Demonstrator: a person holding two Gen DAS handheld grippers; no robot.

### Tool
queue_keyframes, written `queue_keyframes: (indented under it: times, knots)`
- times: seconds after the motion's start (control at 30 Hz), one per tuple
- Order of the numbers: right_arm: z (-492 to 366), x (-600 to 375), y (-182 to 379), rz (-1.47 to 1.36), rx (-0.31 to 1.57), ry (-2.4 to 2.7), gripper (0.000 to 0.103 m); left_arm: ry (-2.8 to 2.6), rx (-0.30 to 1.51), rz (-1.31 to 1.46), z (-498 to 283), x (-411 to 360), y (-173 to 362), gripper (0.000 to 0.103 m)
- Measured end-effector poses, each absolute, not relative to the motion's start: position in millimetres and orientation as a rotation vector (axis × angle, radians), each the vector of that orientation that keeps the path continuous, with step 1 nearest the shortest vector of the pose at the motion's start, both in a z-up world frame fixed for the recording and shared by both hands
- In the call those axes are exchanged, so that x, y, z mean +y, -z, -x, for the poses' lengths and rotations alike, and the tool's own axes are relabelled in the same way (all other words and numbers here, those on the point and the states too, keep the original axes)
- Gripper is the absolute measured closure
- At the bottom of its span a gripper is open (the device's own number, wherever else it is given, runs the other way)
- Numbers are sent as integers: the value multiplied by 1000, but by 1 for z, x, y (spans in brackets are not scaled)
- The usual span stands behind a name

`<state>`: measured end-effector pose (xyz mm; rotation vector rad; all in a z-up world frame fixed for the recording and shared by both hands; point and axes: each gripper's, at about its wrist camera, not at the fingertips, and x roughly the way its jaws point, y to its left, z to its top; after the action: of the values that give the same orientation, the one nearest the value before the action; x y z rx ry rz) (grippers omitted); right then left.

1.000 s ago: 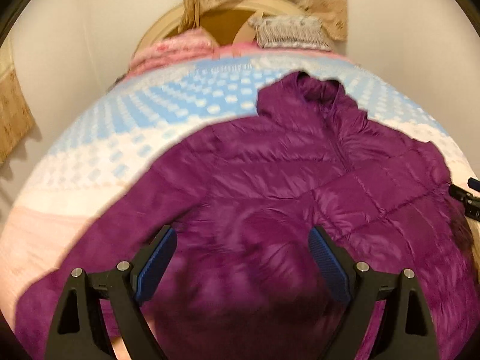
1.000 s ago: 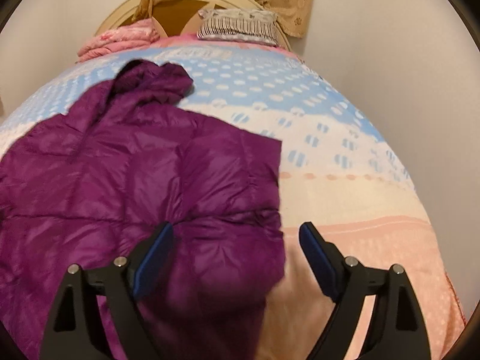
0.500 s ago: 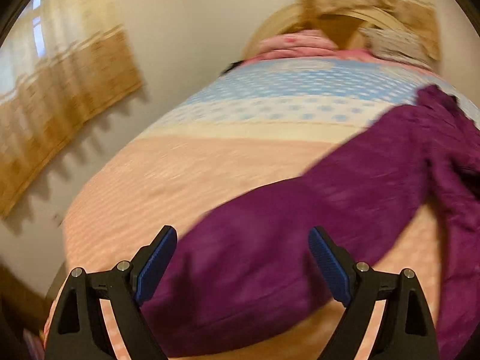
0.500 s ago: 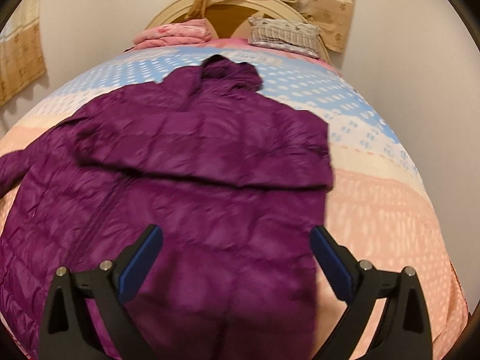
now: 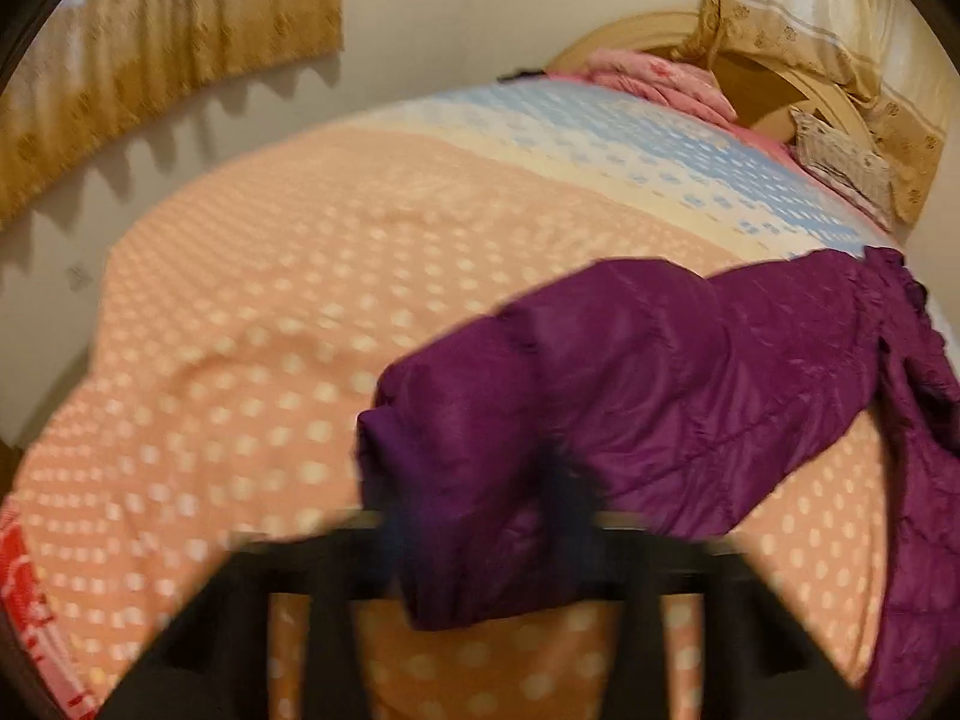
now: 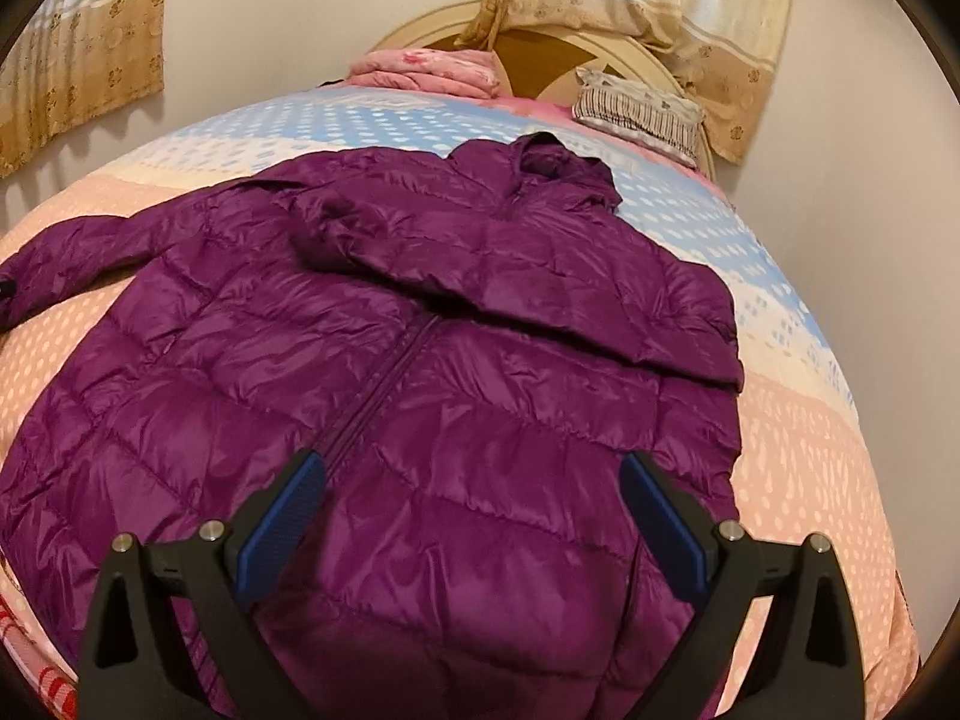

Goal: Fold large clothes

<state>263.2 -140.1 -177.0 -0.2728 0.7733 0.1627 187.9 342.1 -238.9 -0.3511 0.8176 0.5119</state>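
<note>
Straight ahead of my claw, at the far end of the bed (image 6: 804, 420), an arched cream headboard (image 6: 420, 30) stands against a plain pale wall (image 6: 288, 18). A folded pink blanket (image 6: 426, 69) and a striped pillow (image 6: 639, 111) lie before it, the pillow further right. Beige patterned curtains hang up to my left (image 6: 78, 54) and over the headboard's right side (image 6: 690, 18). The bedspread (image 5: 288, 324) runs from peach with pale dots nearest me to blue. Light is warm and soft.

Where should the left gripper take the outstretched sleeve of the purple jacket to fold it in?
At the cuff end of the sleeve, coming from its outer side, away from the jacket body. It lies flat and stretched out on the bedspread, so its free end gives the longest swing across the chest.
</note>
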Motion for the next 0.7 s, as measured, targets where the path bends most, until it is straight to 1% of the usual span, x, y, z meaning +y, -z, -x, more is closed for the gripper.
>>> queue_keyframes:
  times: [0.1,0.33,0.53,0.7]
  knots:
    - [-263,-154,177,220,780,-144,3,-533,791,324,-193,338,228,99]
    - [-263,-186,173,112,770,-87,3,-524,683,198,-210,314,178,100]
    - [-261,-203,170,81,755,-54,3,-394,603,109,-246,258,134,101]
    - [-258,-217,171,52,754,-39,3,-246,547,52,-285,191,100,101]
